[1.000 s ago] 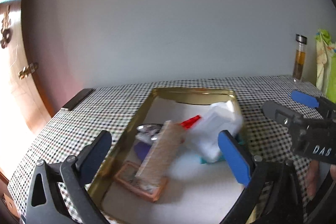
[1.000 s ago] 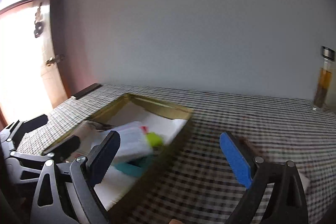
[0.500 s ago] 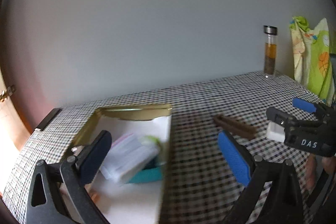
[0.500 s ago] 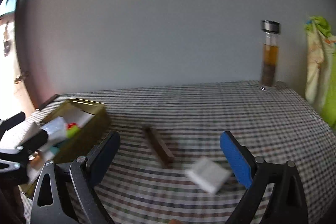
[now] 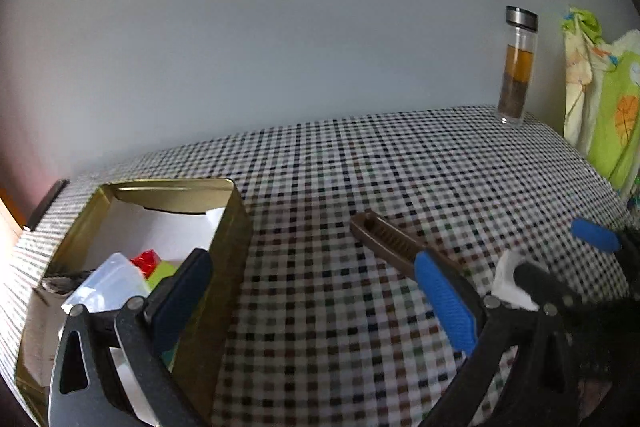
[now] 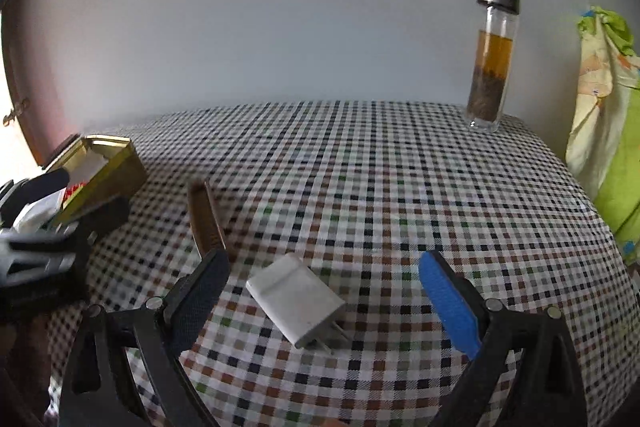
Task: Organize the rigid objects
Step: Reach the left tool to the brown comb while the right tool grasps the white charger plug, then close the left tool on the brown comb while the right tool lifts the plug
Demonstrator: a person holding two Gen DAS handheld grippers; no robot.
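A white charger plug [image 6: 296, 299] lies flat on the checked tablecloth, prongs toward me. My right gripper [image 6: 324, 301] stands open with a finger on either side of the plug, touching nothing. Just left of it lies a brown comb [image 6: 204, 219], also in the left wrist view [image 5: 384, 239]. A gold tin [image 5: 236, 227] at the left holds a clear plastic box [image 5: 108, 283] and red and green pieces. My left gripper [image 5: 312, 301] is open and empty over the tin's right wall. In that view the right gripper [image 5: 568, 259] partly hides the plug [image 5: 508, 279].
A glass bottle of amber liquid [image 6: 492, 67] stands at the back right by the wall. A yellow-green cloth [image 6: 608, 131] hangs past the table's right edge. A dark flat object [image 5: 46, 203] lies behind the tin.
Both views have swung right, away from the tin. The comb and the plug have come into view, and my right gripper now straddles the plug.
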